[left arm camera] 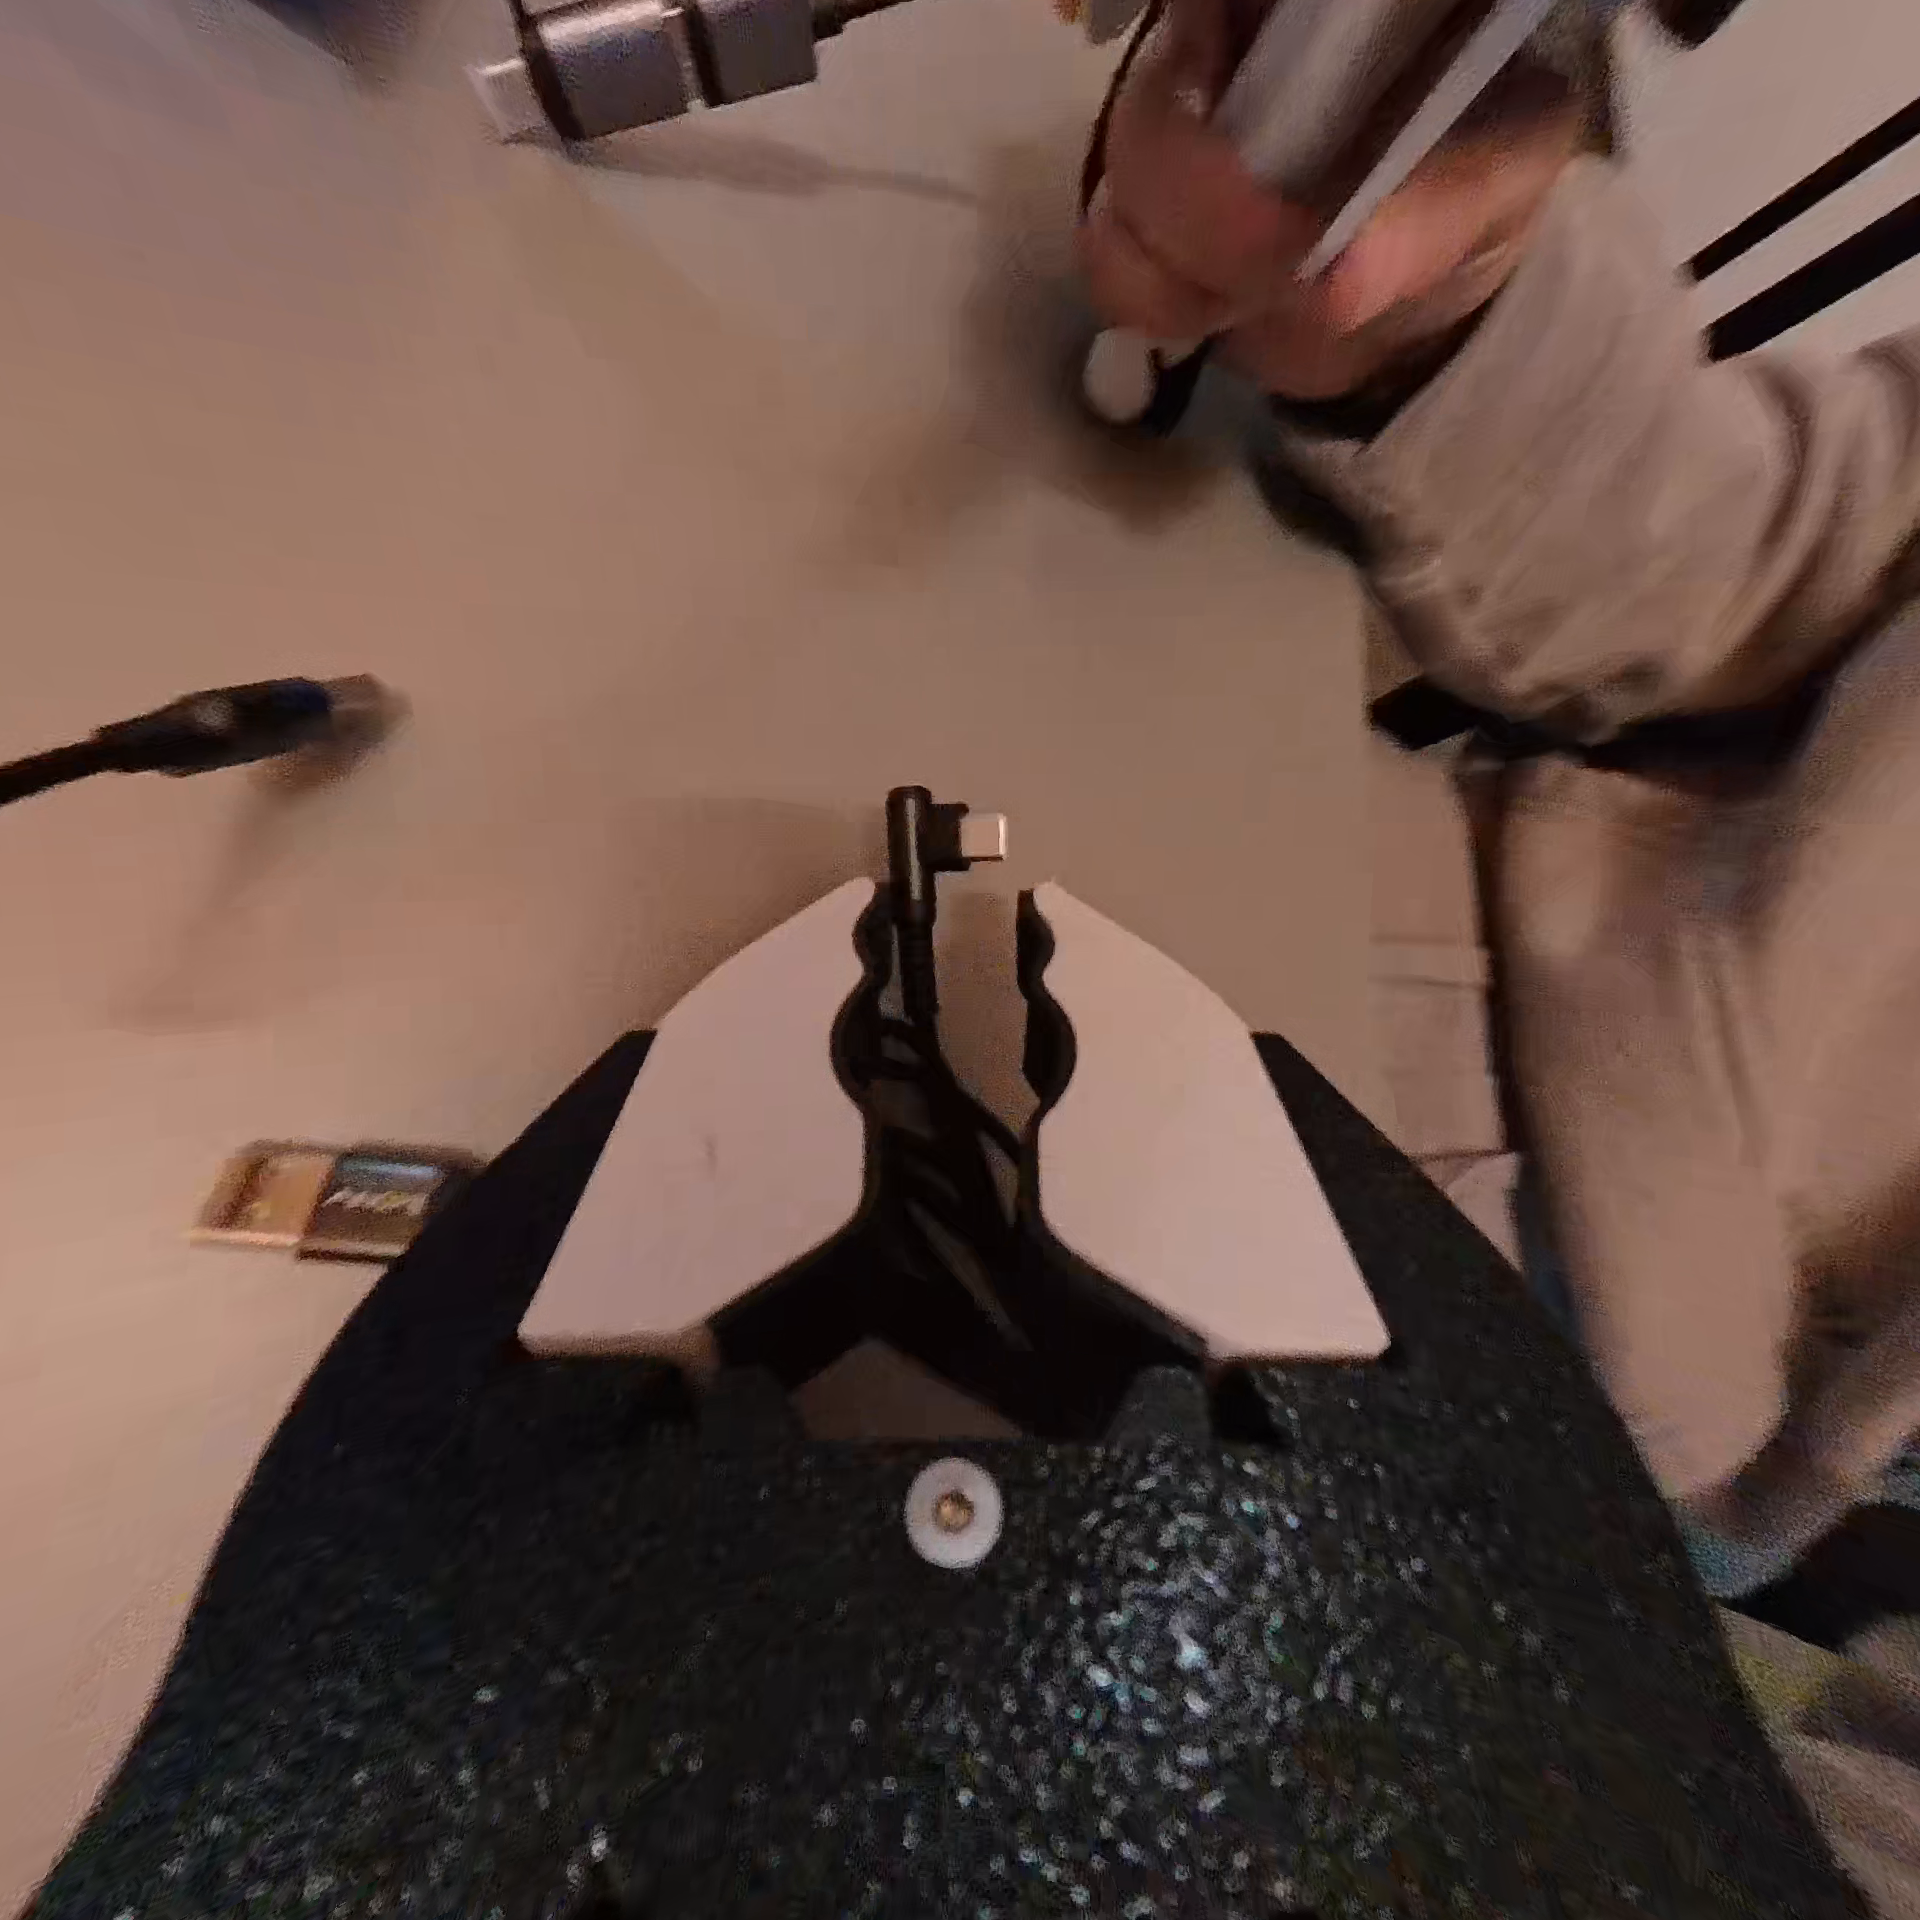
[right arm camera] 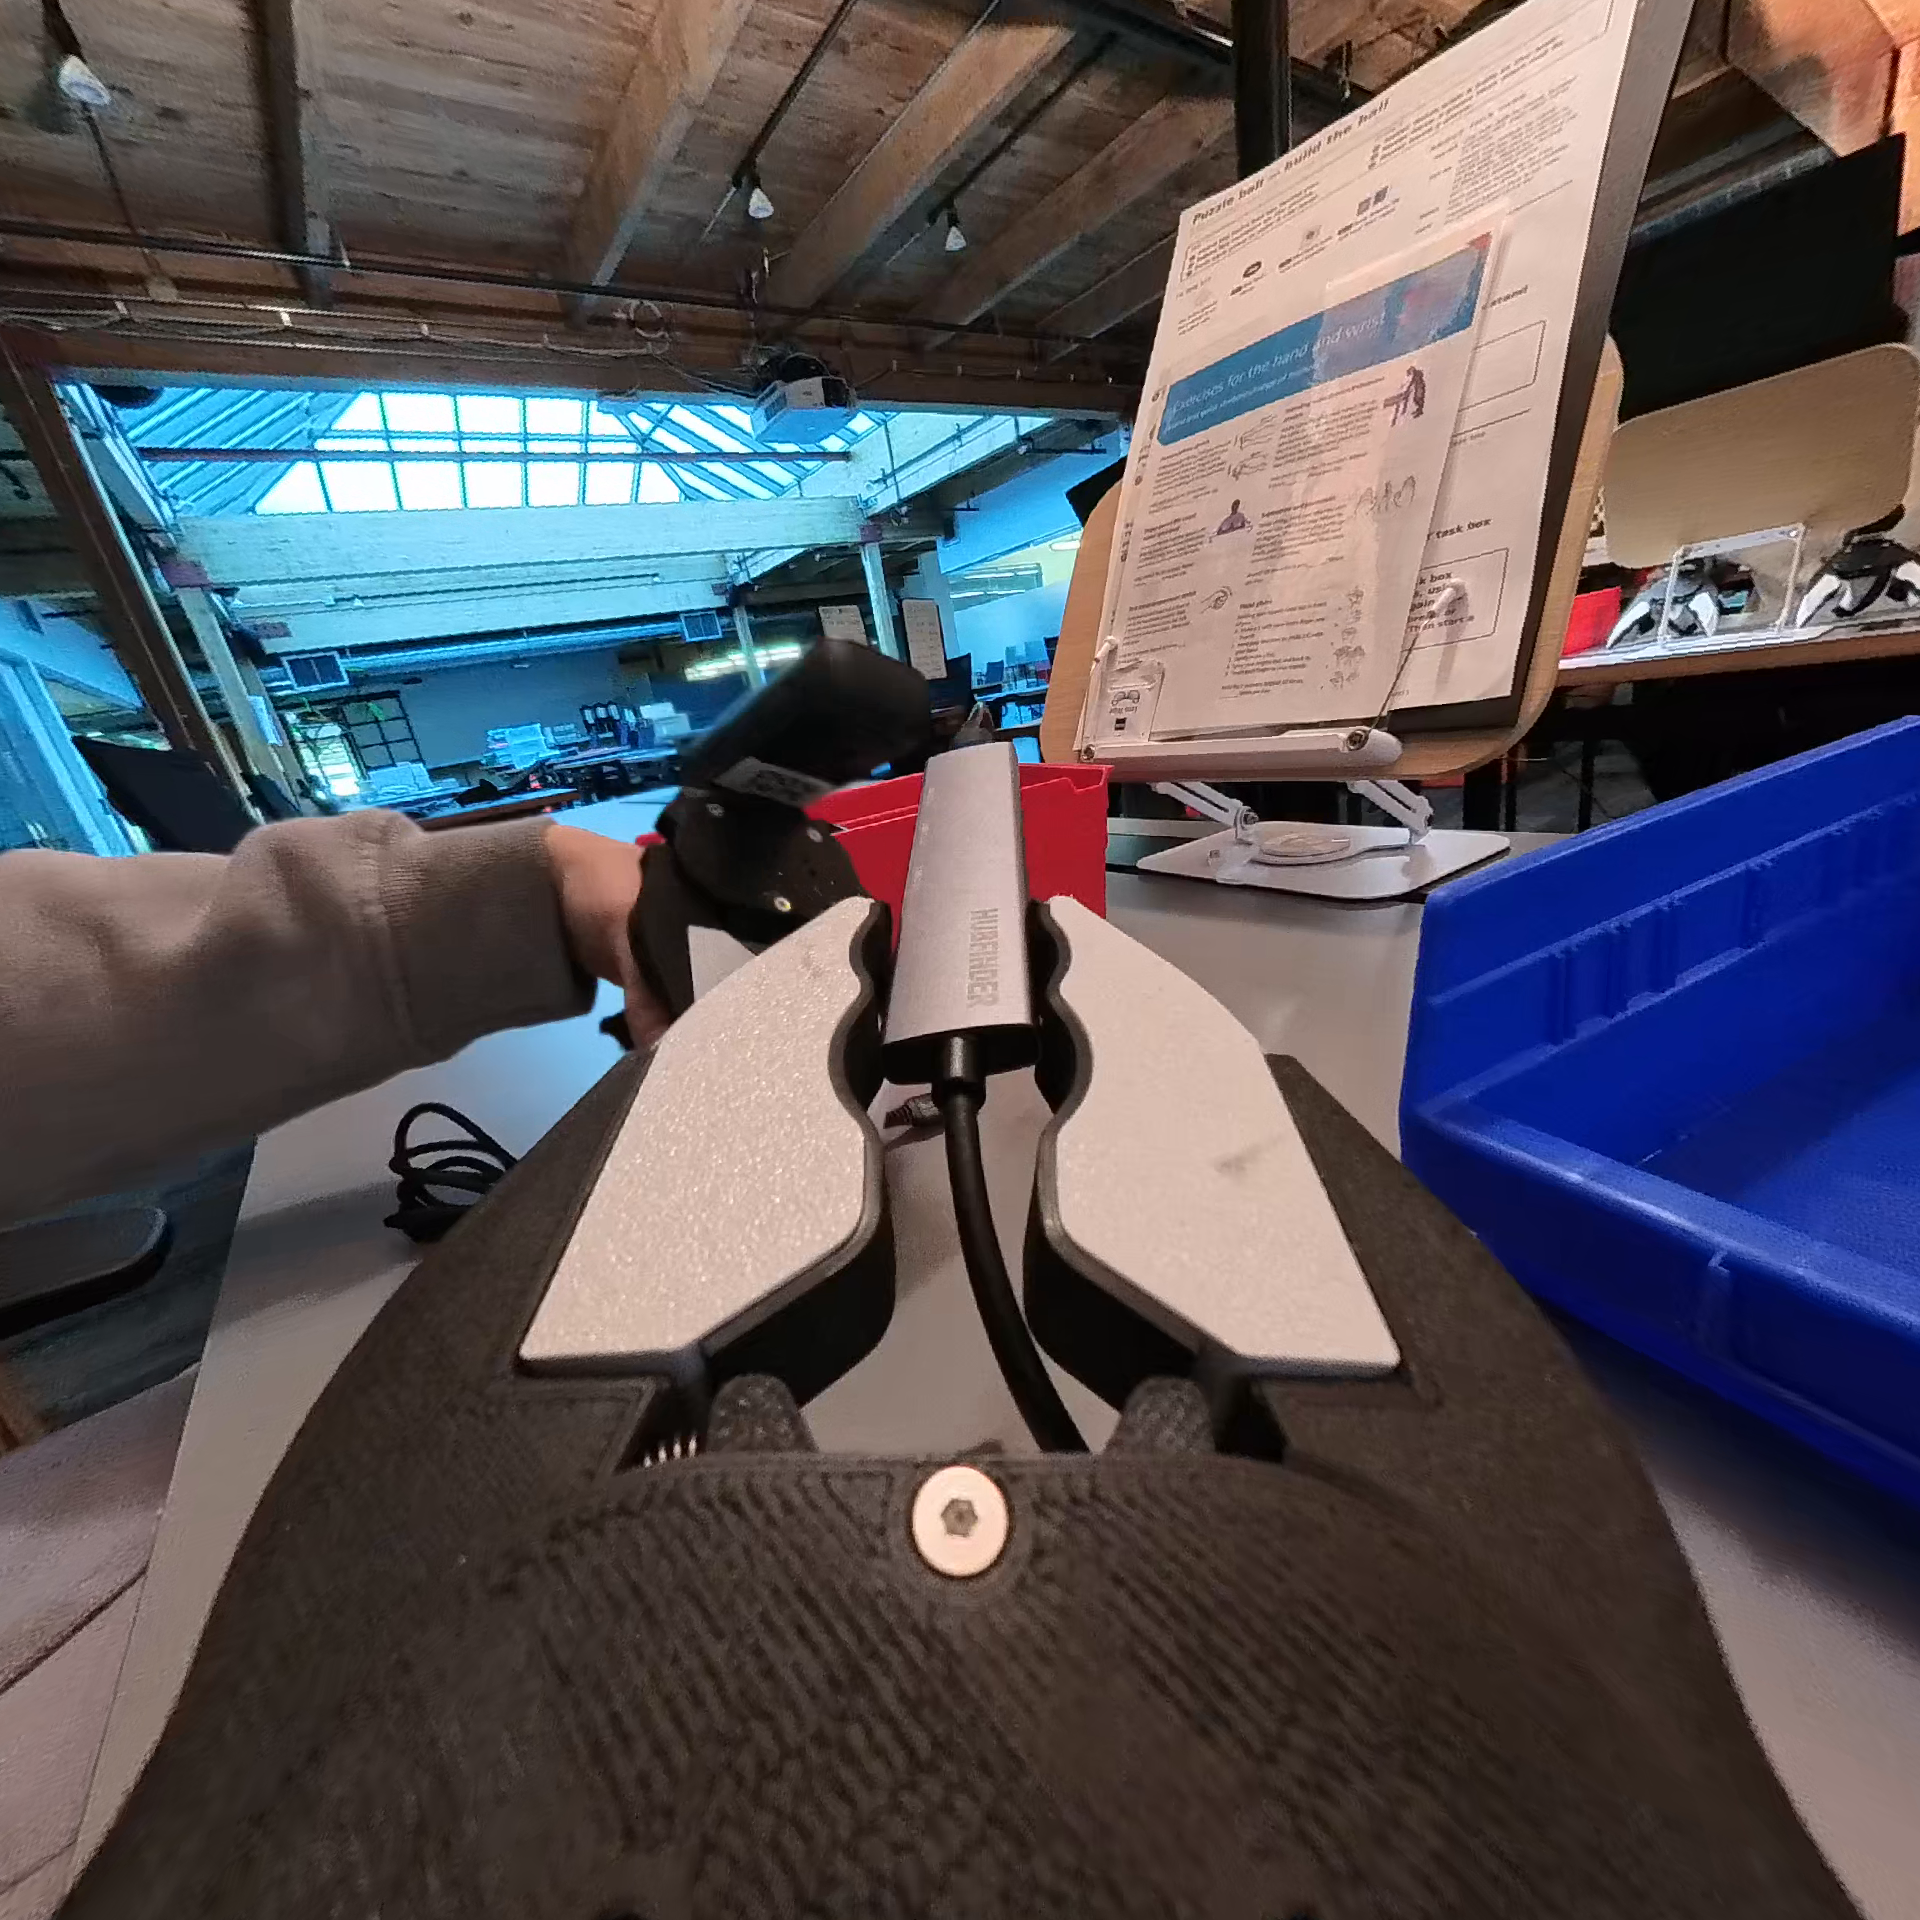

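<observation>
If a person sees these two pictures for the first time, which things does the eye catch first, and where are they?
In the right wrist view, the right claw grips a grey hub by its sides, with a black cord hanging from its near end. A bright blue bin fills the right side. In the left wrist view, an angled black plug sticks up between the fingers of the left claw, against the left one, above a beige table.

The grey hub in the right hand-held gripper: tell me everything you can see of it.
The grey hub is a slim, matte, metal-looking bar with rounded edges and dark lettering on its top face. It points away from the camera, tilted upward, clamped on both sides between the fingertips of the right hand-held gripper. A black cable leaves its near end through a black collar and runs back between the fingers. Its far end is in front of a red bin.
</observation>
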Demonstrator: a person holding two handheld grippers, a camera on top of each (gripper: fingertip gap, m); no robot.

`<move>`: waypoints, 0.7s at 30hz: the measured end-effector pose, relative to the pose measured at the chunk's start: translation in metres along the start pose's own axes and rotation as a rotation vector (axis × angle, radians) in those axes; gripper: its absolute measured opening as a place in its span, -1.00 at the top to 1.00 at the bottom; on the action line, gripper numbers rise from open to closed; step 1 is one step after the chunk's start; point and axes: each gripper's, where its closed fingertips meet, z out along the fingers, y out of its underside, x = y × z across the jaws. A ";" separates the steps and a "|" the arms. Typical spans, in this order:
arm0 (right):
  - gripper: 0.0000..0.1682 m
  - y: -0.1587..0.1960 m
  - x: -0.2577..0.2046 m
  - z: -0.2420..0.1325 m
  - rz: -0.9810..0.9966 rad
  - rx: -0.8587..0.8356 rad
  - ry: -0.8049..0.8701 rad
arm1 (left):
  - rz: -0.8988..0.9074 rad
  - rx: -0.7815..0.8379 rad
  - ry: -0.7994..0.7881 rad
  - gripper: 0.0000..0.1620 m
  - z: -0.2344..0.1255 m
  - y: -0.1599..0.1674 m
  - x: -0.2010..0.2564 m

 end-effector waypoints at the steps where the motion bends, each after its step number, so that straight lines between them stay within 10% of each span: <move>1: 0.70 0.000 0.000 0.000 0.005 -0.001 -0.005 | -0.056 0.036 0.099 0.75 0.001 -0.004 0.008; 8: 0.69 0.000 0.000 0.000 0.010 -0.001 -0.013 | -0.232 0.109 0.253 0.83 0.006 -0.006 0.006; 21: 0.70 -0.001 0.004 0.000 0.023 0.003 0.007 | -0.028 -0.063 0.188 0.90 0.018 0.006 0.010</move>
